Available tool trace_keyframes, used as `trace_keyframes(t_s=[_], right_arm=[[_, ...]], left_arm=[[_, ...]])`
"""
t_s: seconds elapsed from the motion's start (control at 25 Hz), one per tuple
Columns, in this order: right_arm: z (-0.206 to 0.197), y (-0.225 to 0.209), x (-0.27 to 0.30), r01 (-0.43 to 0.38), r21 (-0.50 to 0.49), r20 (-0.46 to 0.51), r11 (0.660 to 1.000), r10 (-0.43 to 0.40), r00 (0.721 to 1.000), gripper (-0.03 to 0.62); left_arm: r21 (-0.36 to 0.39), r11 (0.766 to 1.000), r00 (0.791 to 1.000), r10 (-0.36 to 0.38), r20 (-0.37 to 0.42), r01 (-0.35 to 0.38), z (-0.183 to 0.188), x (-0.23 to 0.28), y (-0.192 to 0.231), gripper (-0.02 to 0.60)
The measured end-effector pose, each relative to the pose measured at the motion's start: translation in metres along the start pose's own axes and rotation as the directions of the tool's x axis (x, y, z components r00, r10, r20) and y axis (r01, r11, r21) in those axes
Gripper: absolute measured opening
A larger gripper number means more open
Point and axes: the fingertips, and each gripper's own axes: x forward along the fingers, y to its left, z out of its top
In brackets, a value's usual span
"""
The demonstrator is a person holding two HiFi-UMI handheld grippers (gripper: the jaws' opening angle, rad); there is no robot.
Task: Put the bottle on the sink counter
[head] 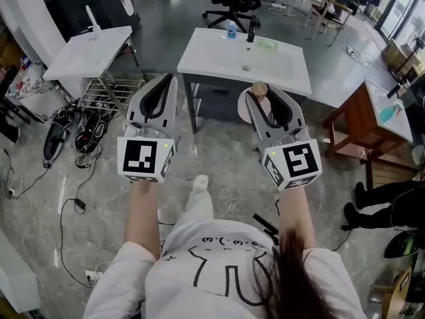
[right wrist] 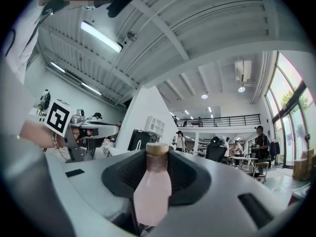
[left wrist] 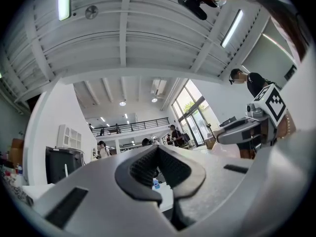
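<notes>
- Right gripper [head: 264, 104]: jaws clamped on a pink bottle [right wrist: 152, 191] with a tan cap [right wrist: 157, 149]. The bottle stands lengthwise between the pads, with its cap past the jaw tips.
- Left gripper [left wrist: 158, 152]: jaws together, tips meeting, with nothing held between them.
- Both grippers are held side by side above the grey floor [head: 219, 145], on the near side of the sink counter [head: 219, 58].
- Bottle position: in the right gripper, off the counter. In the head view its cap lies over the counter's near edge.
- Sink counter: white top on a dark frame, far centre. A black faucet [head: 251, 28], a small blue bottle [head: 231, 32] and a green item [head: 267, 43] stand along its far edge.
- A second white sink top [head: 86, 52] stands at far left, a black office chair [head: 232, 5] beyond the counter, and a wooden table [head: 358, 121] at right.
</notes>
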Motion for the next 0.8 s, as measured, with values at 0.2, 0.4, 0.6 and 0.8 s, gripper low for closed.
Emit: trace_keyframes(t_s=[0.2, 0.4, 0.6, 0.8], right_arm=[[-0.012, -0.014, 0.046, 0.006, -0.015, -0.016, 1.000, -0.006, 1.000, 0.149], [-0.024, -0.033, 0.104, 0.005, -0.017, -0.026, 1.000, -0.006, 1.000, 0.148], [-0.040, -0.049, 0.164, 0.000, -0.006, -0.055, 1.000, 0.000, 0.998, 0.147], [-0.057, -0.062, 0.218, 0.007, -0.003, -0.079, 1.000, -0.007, 0.997, 0.147]], left_arm=[[-0.011, 1.000, 1.000, -0.003, 0.007, 0.003, -0.019, 0.037, 0.030, 0.009], [-0.019, 1.000, 1.000, -0.007, 0.007, 0.007, -0.041, 0.082, 0.065, 0.009], [-0.036, 0.999, 1.000, -0.012, 0.002, 0.012, -0.065, 0.129, 0.105, 0.009], [-0.050, 0.998, 0.999, -0.031, -0.007, 0.030, -0.092, 0.170, 0.139, 0.009]])
